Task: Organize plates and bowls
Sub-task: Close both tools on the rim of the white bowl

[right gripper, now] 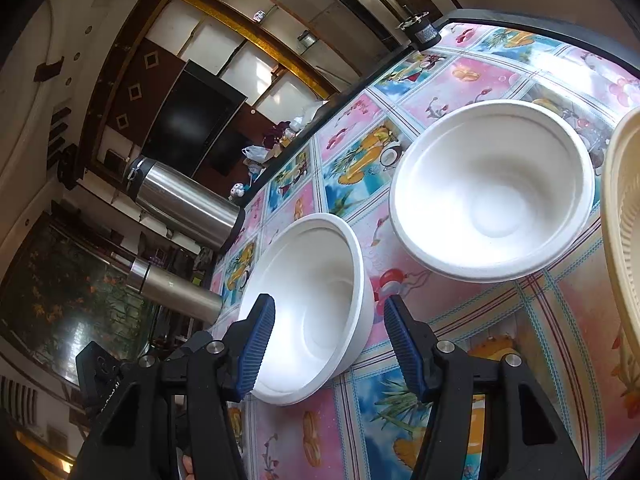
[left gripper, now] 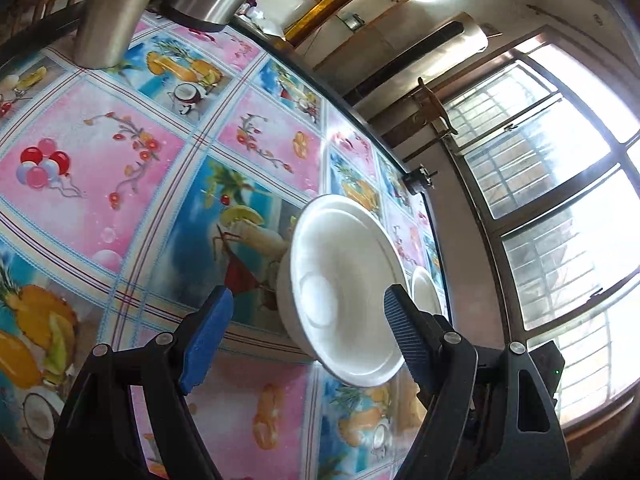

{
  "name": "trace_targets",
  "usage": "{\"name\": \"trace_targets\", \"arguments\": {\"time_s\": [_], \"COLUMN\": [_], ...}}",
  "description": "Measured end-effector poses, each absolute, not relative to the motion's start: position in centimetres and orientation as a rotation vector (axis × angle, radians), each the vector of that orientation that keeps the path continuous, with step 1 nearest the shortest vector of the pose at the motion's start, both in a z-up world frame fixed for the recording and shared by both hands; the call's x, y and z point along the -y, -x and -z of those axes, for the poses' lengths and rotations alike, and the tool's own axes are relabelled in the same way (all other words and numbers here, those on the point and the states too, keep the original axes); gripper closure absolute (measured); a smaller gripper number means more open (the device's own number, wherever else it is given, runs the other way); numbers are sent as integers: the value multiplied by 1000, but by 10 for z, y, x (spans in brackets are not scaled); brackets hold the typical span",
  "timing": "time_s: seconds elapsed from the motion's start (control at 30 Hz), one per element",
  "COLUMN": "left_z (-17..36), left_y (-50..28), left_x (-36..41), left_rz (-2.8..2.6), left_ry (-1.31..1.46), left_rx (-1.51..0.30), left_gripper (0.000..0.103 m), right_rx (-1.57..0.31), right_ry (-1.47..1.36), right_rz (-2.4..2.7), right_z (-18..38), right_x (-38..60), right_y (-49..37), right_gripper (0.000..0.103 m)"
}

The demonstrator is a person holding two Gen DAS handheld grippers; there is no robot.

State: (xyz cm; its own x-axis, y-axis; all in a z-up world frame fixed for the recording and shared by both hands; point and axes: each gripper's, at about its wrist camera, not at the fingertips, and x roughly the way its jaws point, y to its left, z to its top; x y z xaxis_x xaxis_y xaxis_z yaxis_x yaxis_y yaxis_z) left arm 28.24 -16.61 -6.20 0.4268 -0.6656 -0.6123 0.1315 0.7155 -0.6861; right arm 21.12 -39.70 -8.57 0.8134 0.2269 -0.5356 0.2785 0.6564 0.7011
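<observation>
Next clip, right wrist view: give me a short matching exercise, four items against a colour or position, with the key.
Items:
1. near bowl
2. far bowl
3. ribbed plate
4. large steel flask

Descriptions:
A. cream, cut off by the right edge of the picture
B. white, standing clear of the jaws, mid-table
C. shiny metal, at the table's far left edge
D. white, its rim between the open right gripper jaws

Pairs: 1-D, 2-B, 3-A, 4-C
</observation>
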Motion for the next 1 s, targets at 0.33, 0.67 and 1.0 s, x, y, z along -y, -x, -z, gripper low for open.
{"name": "trace_targets", "arguments": {"time_s": [0.33,0.67,1.0], "left_z": [59,65,67], "left_y": [-281,-281,-280], "left_x": [173,170,175], "left_rz": [536,492,488], "left_ry": [580,582,563], "left_rx": [-970,-965,-973], "left_gripper": [24,24,24], "right_rx": [-643,-645,-647], "right_ry": [-888,-878,-880], "right_rz": [34,52,60], "right_z": [88,88,90], "right_x": [400,398,400], "right_y": [-212,-212,-211], "right_gripper": [43,43,43]}}
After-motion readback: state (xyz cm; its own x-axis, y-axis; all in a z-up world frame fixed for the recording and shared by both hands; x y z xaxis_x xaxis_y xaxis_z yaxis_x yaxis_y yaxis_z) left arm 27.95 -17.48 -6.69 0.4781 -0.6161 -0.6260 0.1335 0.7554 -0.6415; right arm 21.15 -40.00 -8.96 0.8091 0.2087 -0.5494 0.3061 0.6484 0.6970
